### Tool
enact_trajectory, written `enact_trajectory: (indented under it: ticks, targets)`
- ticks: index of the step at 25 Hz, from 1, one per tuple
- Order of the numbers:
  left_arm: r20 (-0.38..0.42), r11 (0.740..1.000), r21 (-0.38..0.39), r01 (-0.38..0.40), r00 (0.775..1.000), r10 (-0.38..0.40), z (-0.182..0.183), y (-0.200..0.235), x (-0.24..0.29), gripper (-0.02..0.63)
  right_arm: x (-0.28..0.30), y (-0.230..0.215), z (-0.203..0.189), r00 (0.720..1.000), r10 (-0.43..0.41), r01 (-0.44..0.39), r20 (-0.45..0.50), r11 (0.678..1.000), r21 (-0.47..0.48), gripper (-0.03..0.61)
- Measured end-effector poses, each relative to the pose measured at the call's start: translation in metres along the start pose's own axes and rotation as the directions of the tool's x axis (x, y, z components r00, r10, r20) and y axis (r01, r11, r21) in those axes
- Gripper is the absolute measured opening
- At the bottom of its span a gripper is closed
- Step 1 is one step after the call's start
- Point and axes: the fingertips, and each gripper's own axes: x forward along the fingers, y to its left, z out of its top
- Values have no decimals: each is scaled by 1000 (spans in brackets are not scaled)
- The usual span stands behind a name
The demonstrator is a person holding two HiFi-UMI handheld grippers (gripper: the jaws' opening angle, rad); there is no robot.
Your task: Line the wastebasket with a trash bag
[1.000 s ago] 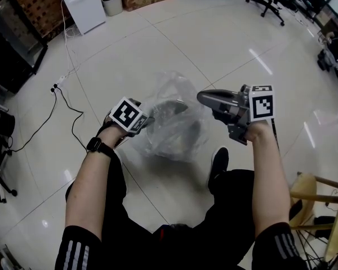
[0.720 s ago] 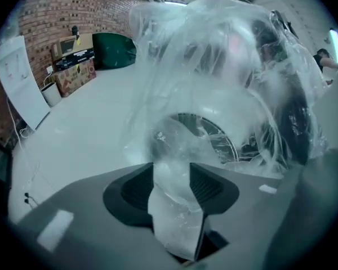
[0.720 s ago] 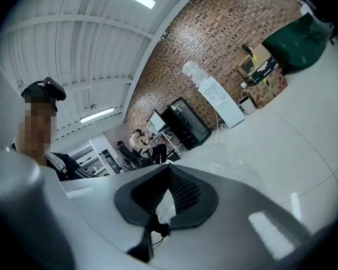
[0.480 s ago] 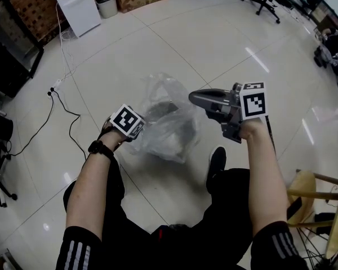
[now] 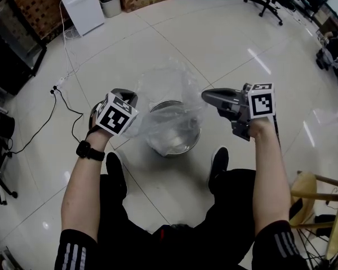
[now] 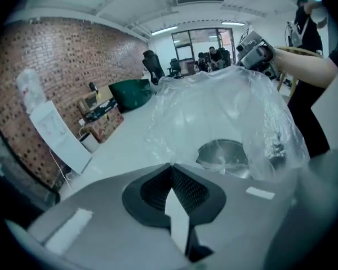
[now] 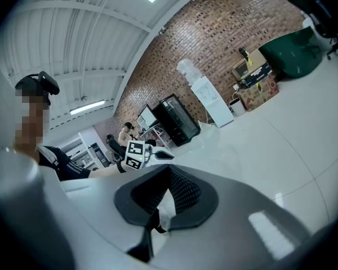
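Head view shows a person seated over a round shiny metal wastebasket point(image 5: 180, 145) that stands on the glossy white tiled floor point(image 5: 225, 44), just ahead of the person's black shoes point(image 5: 218, 165). A thin clear plastic trash bag point(image 5: 169, 89) is draped over the basket, its mouth raised above the rim and spread between the two tools. The left gripper point(image 5: 128, 98) has its fingers closed together on the bag's left edge. In the left gripper view the film runs straight out from where they meet, and the metal basket shows through it. The right gripper point(image 5: 205, 97) is held nearly level, its fingers pinched shut on the opposite edge, with a scrap of film showing between the pads in the right gripper view. A thin black cable point(image 5: 67, 108) trails across the floor at the left
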Motion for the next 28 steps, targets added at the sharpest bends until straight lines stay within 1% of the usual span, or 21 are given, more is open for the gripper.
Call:
enact_trajectory:
  ticks: [2, 5, 8, 10, 13, 16, 20, 24, 28]
  targets:
    - [35, 999, 27, -39, 999, 38, 8, 7, -12, -5, -4, -5, -1, 1000, -17, 17, -3, 1000, 2, 6]
    - [71, 998, 40, -53, 996, 50, 14, 10, -23, -5, -8, -14, -8, 999, -39, 40, -34, 999, 15, 6]
    - [55, 995, 91, -41, 998, 36, 11, 3, -21, -5, -5, -19, -28, 991, -49, 52, -127, 998, 18, 6]
    - [38, 990, 137, -21, 999, 16, 9, -9, -18, -5, -2, -20, -49, 975, -43, 46, -217, 999, 11, 6]
    - [23, 983, 179, 37, 999, -42, 8, -33, -13, -5, -4, -27, -84, 934, -48, 52, -354, 999, 4, 6]
    - [-15, 972, 214, 101, 995, -100, 2, -53, -5, -5, -8, -39, -117, 879, -65, 77, -472, 997, 6, 6]
    - [-101, 952, 240, 193, 980, -173, -16, -79, 12, -5, -17, -57, -158, 814, -69, 115, -576, 992, 44, 6]
    - [-201, 934, 229, 276, 952, -232, -42, -95, 28, -3, -21, -67, -198, 756, -41, 140, -653, 985, 99, 6]
    - [-292, 911, 203, 358, 910, -293, -69, -110, 41, 28, -21, -72, -229, 697, -26, 157, -717, 981, 116, 6]
